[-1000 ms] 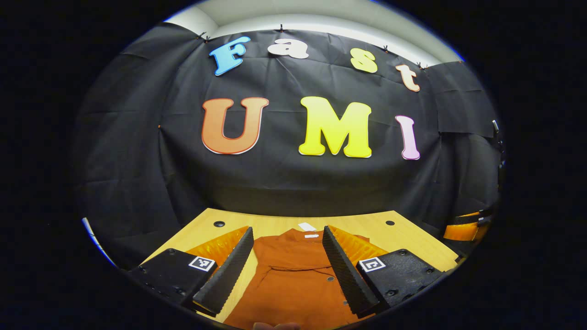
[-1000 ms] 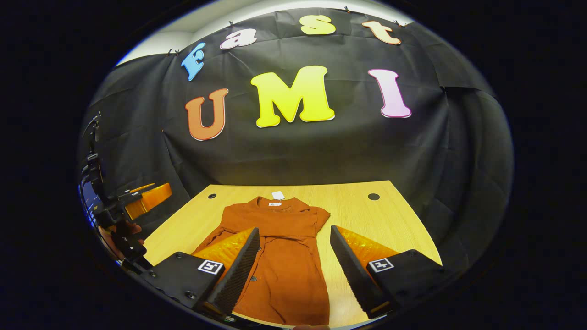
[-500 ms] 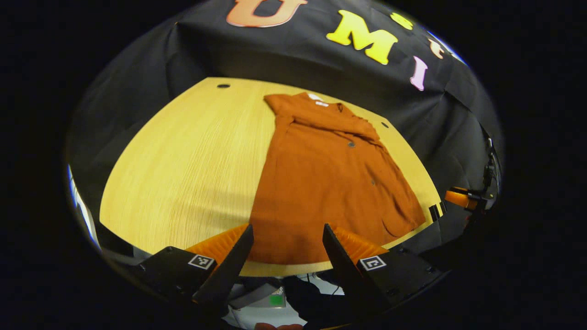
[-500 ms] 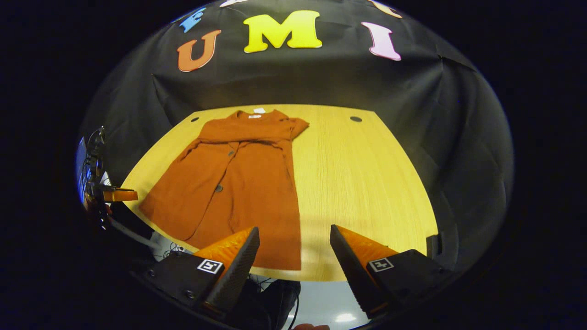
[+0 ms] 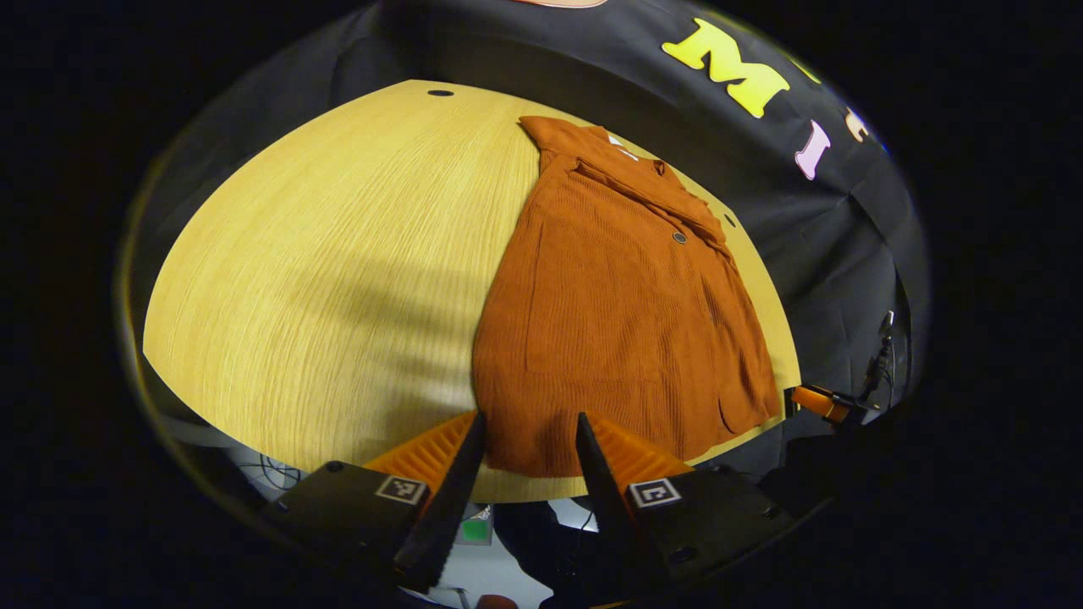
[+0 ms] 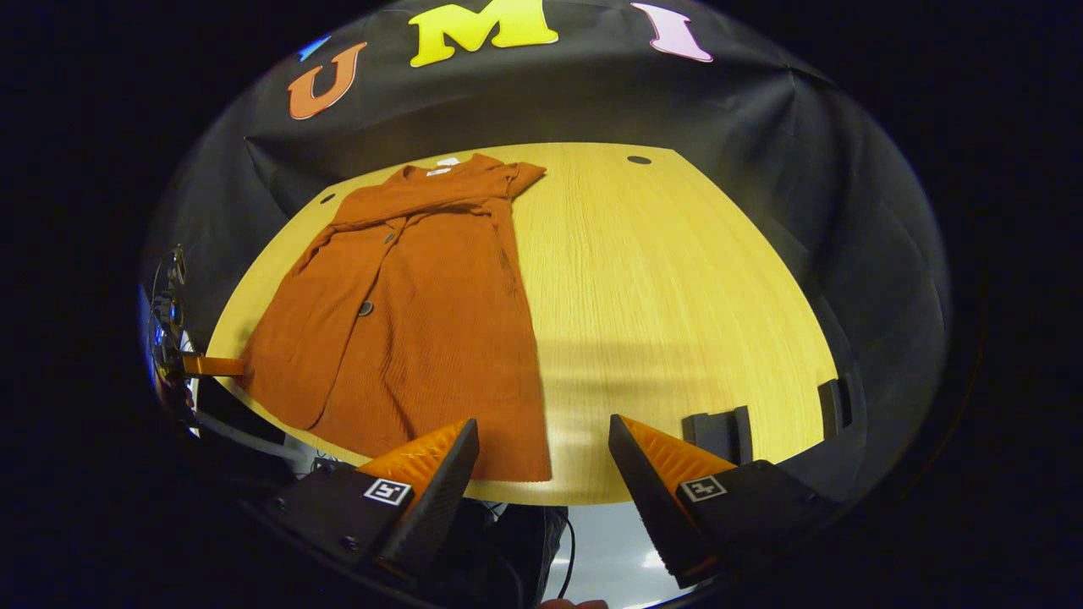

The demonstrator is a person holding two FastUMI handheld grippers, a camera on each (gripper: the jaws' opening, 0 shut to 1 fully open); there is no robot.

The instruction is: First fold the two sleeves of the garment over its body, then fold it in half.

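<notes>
Sleeves look already folded across the rust-orange ribbed knit garment [image 5: 626,321] on the pale wooden table [image 5: 338,254], so halving comes next: both grippers must pinch the near hem. Left gripper [image 5: 525,482] stands parted astride the hem corner; right gripper [image 6: 541,491] gapes wider beside its corner

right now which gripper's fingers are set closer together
The left gripper: its fingers frame only a narrow strip of the rust garment's hem. The right gripper's fingers stand wider apart, with the hem corner and bare wooden table between them.
</notes>
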